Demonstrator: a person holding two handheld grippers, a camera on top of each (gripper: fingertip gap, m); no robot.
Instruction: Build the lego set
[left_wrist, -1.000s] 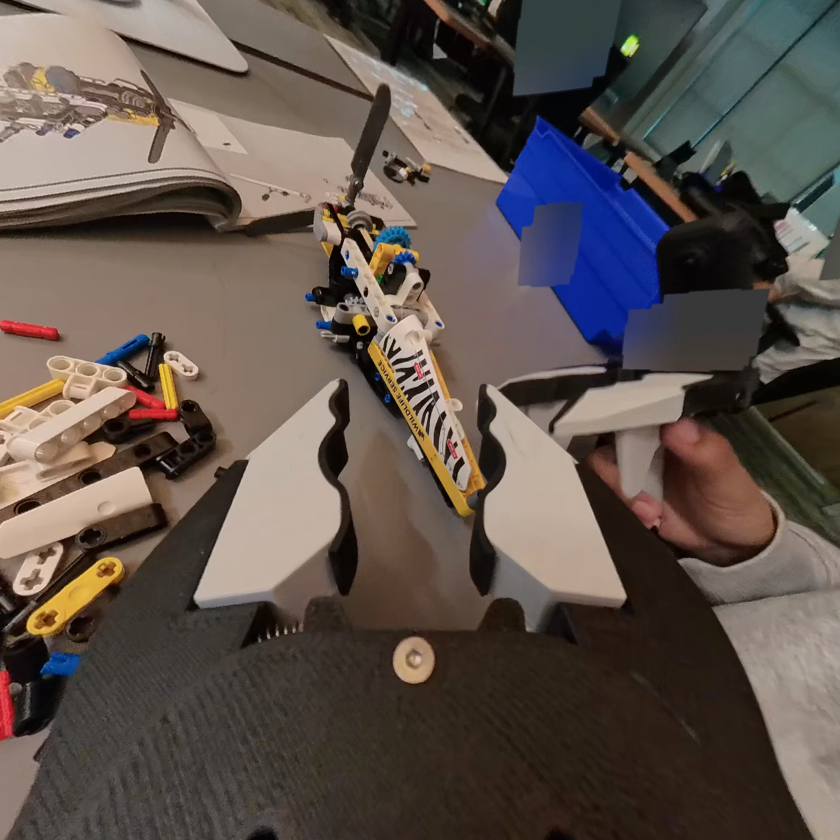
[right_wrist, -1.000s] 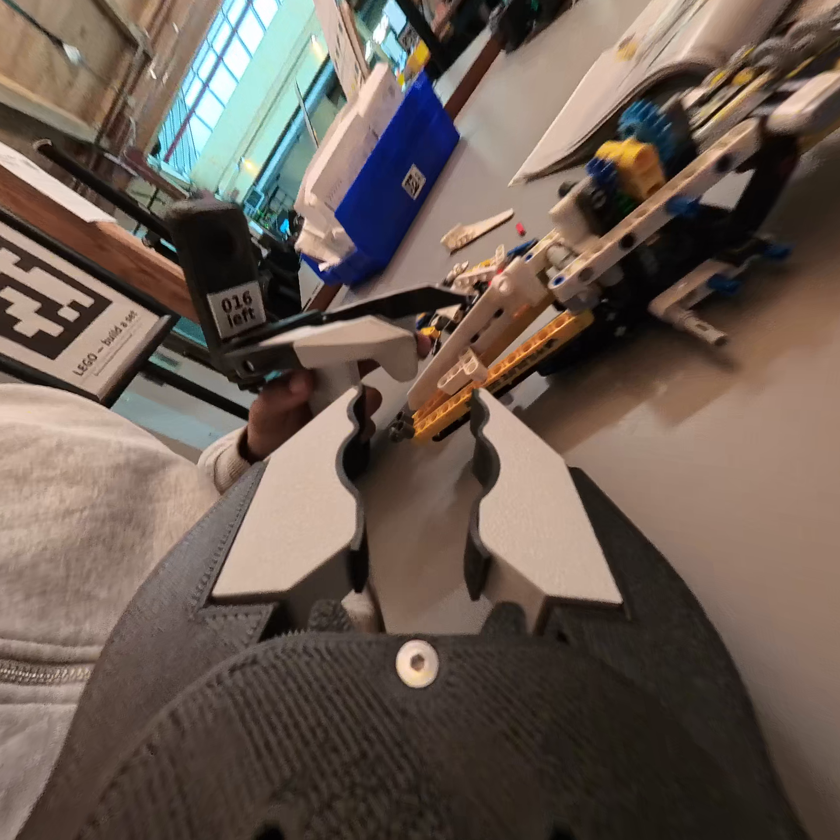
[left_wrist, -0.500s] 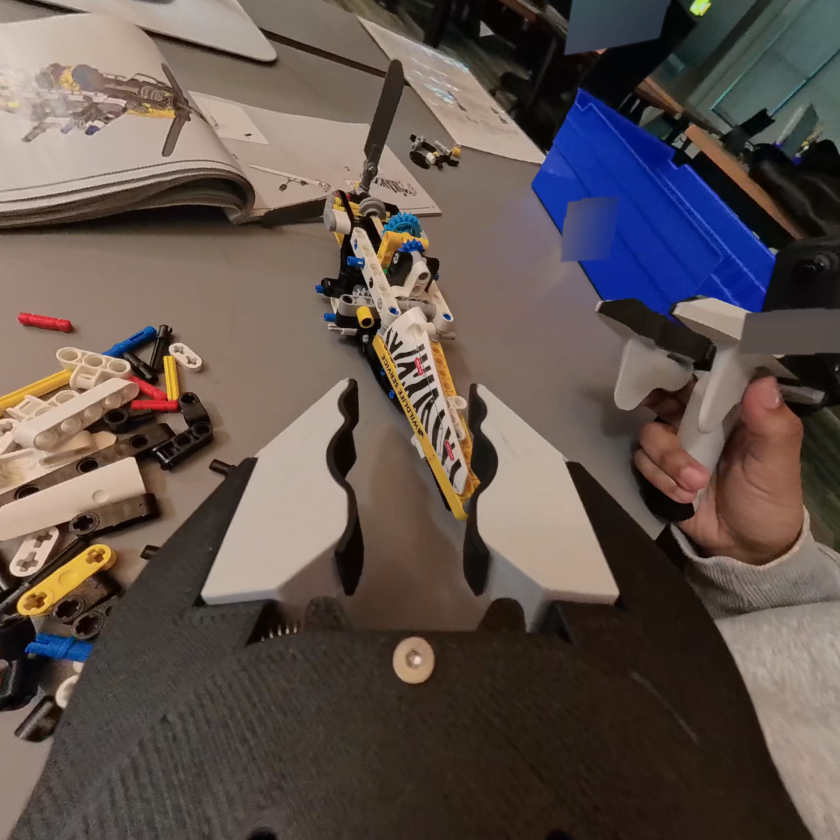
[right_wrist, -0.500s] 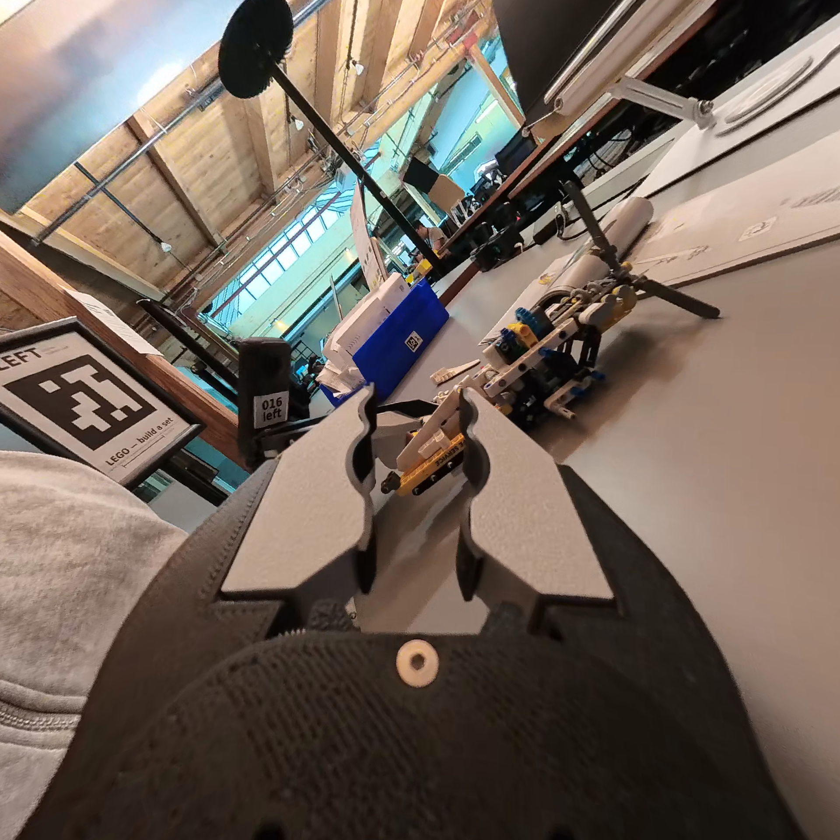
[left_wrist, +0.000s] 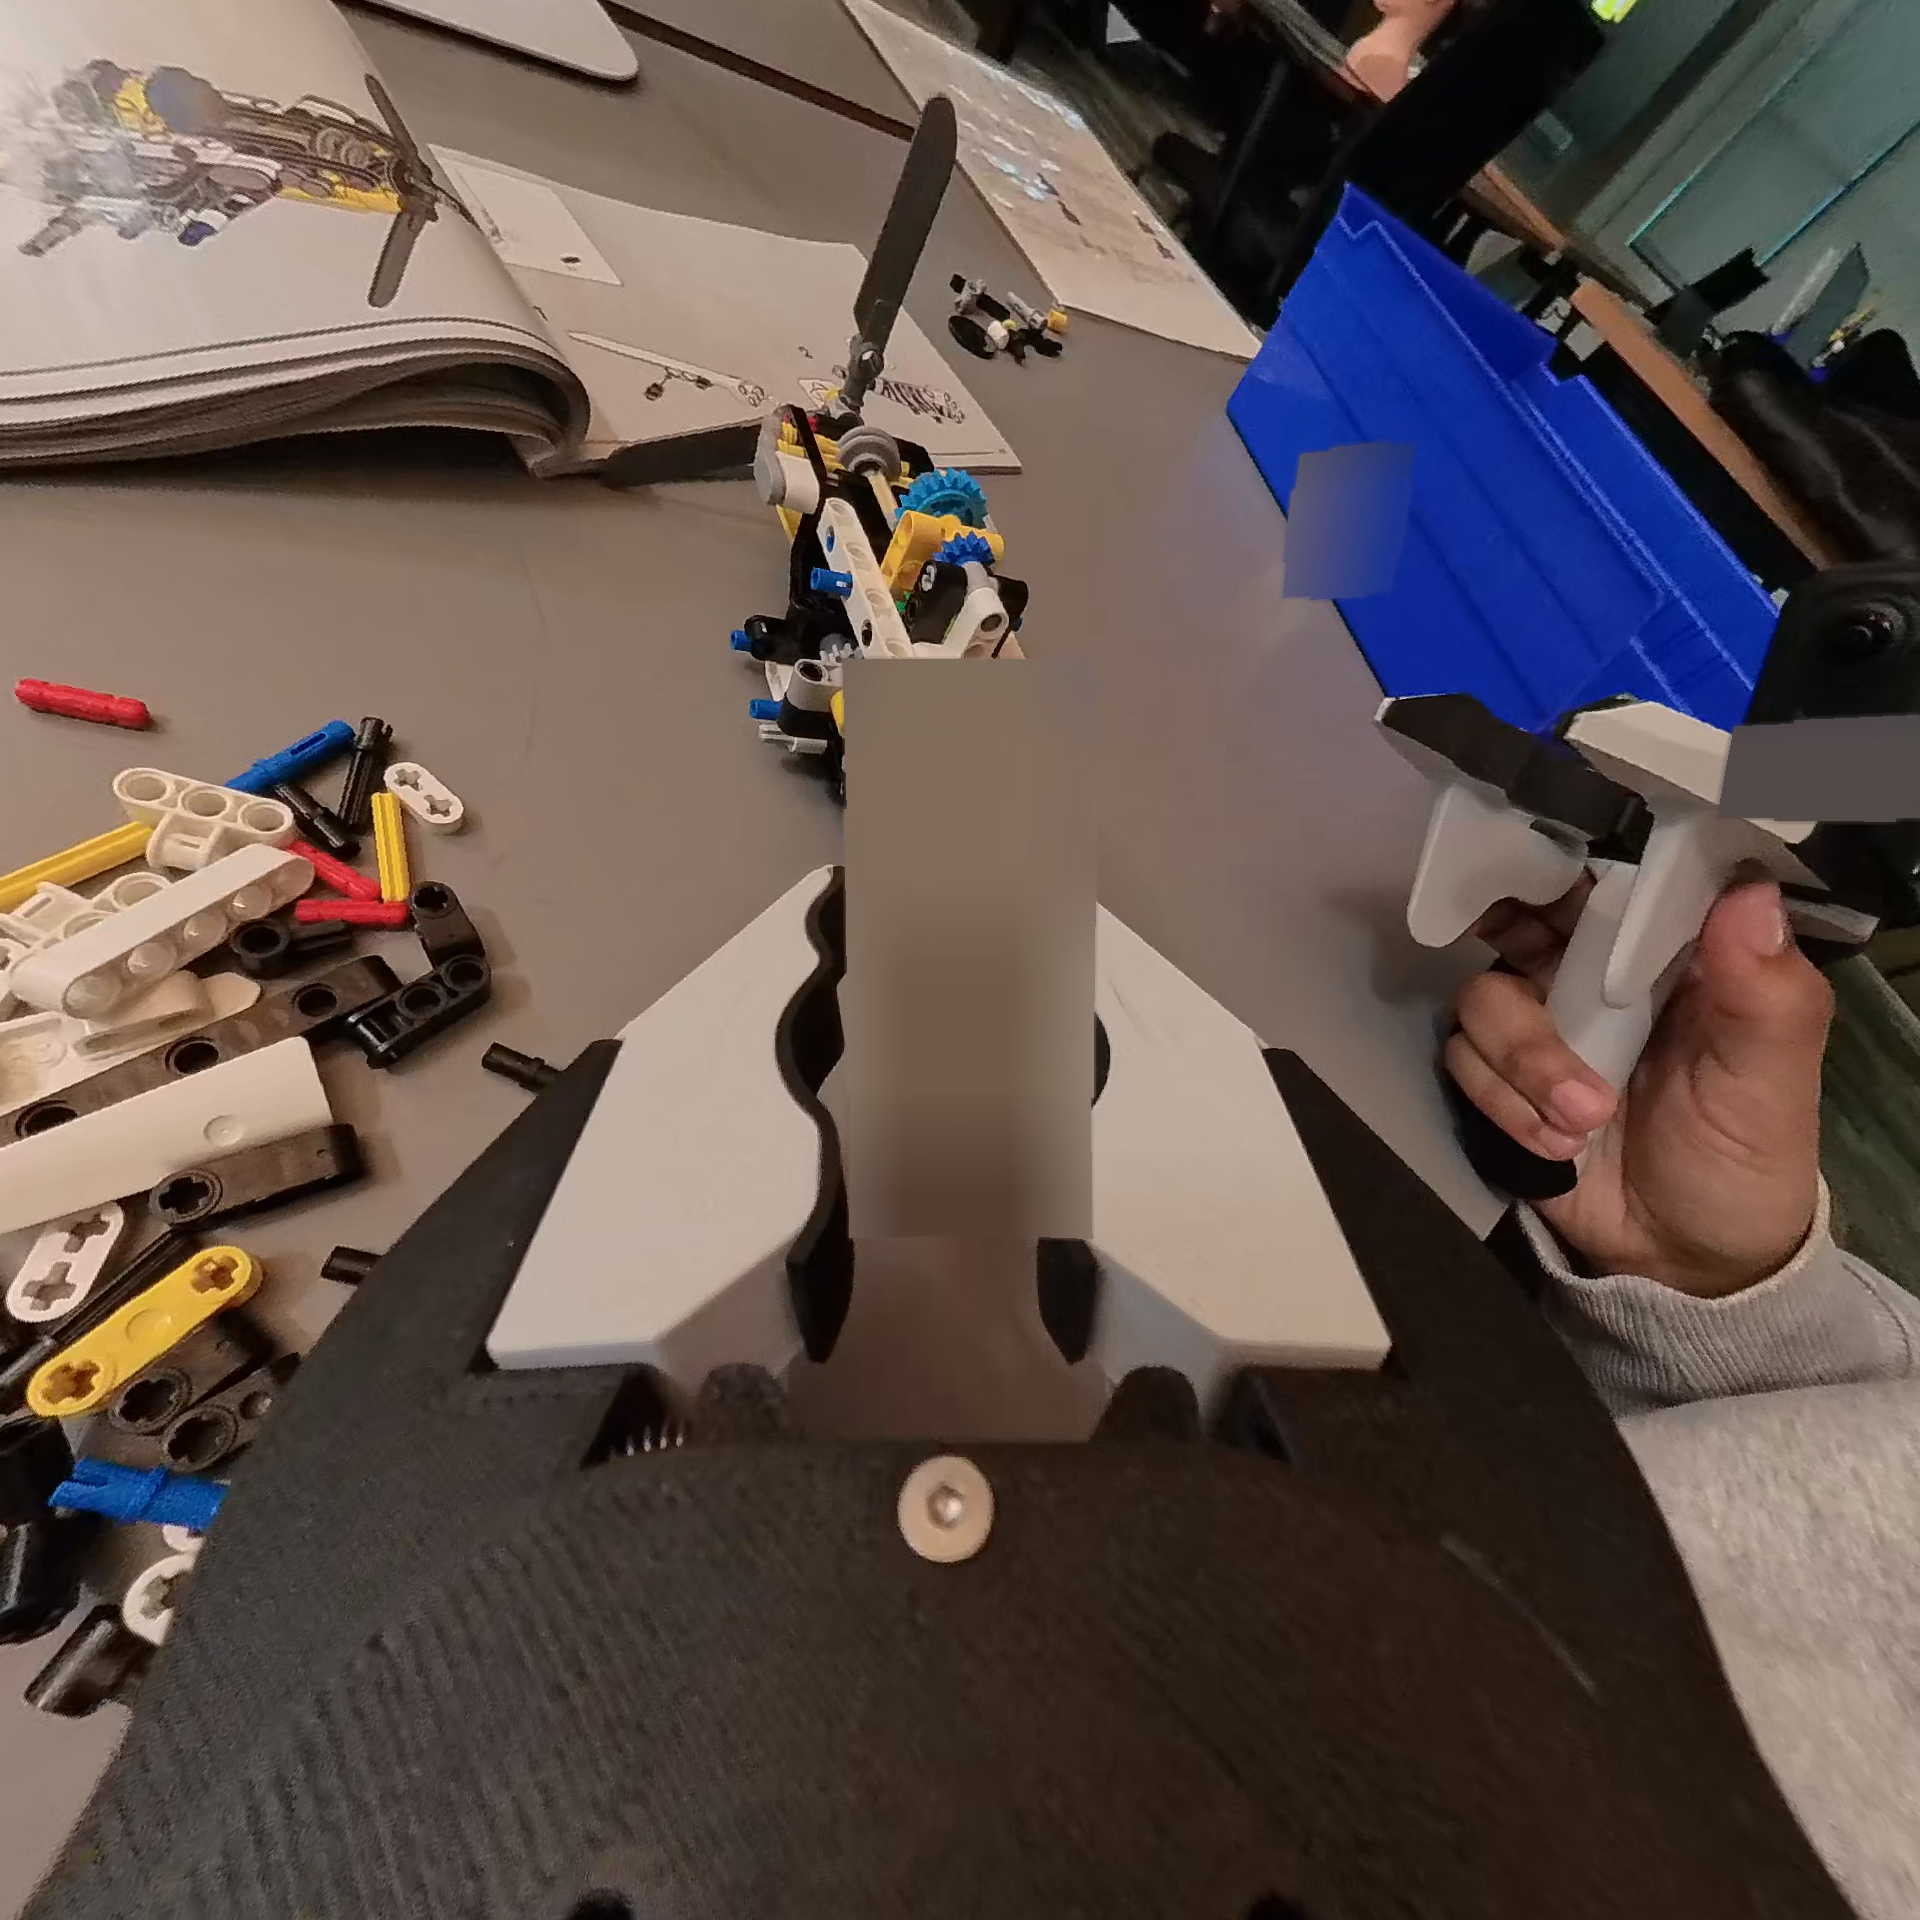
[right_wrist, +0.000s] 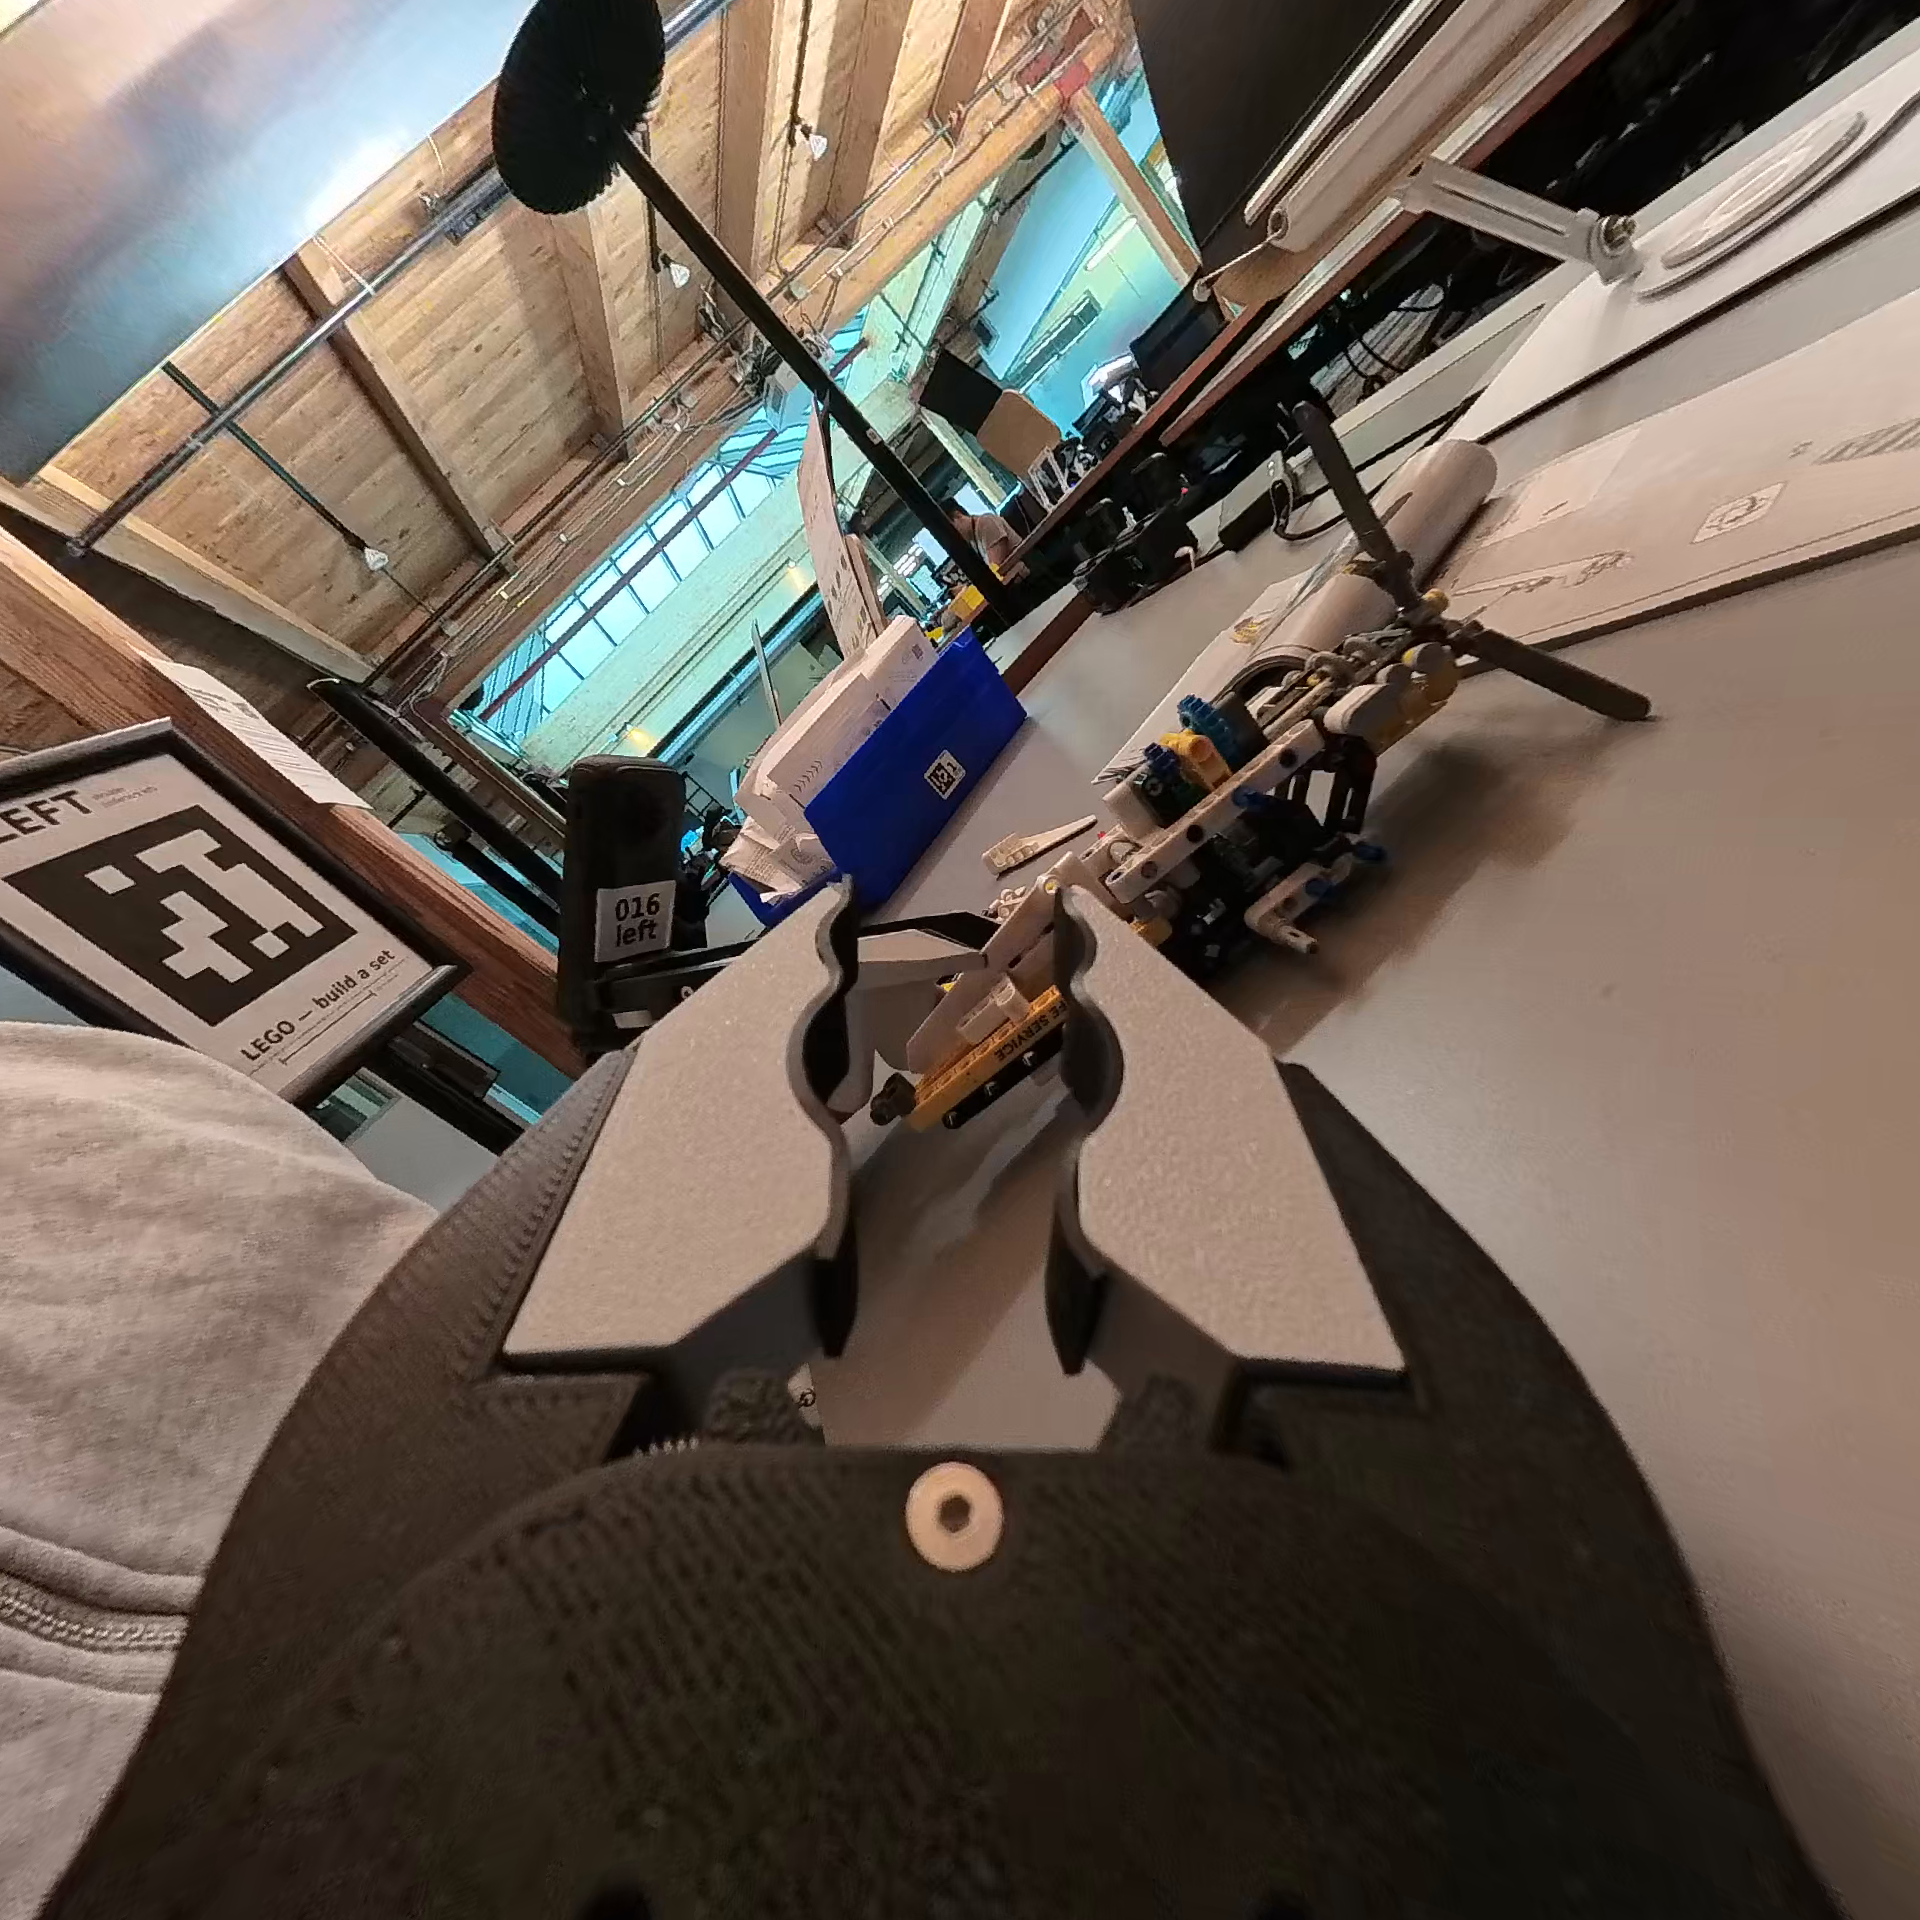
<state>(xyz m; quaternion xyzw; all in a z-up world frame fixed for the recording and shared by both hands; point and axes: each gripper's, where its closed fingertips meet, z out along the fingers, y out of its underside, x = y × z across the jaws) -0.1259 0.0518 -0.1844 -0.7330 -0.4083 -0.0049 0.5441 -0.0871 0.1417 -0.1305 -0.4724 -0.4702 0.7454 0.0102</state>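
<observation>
The part-built lego model (left_wrist: 894, 561), yellow, white and black with a black propeller blade (left_wrist: 904, 239), lies on the grey table. My left gripper (left_wrist: 961, 899) is open just behind the model's tail; a blurred patch hides the tail and the gap between the fingers. My right gripper (left_wrist: 1507, 800) is held up in a hand (left_wrist: 1662, 1091) to the right of the model, off the table. In the right wrist view the right gripper (right_wrist: 956, 914) is open and empty, and the model (right_wrist: 1247, 821) lies beyond its tips.
Several loose lego parts (left_wrist: 208, 987) lie at the left. An open instruction book (left_wrist: 260, 260) lies at the back left. A blue bin (left_wrist: 1507, 520) stands at the right. A small sub-assembly (left_wrist: 1003, 312) sits behind the model. A framed sign (right_wrist: 208, 914) stands at the left. Across from one pair of fingers to the other is roughly 12 cm.
The right gripper has moved away from the model's tail, to the right and up, and its view has tilted upward. The left gripper has stayed open behind the tail.
</observation>
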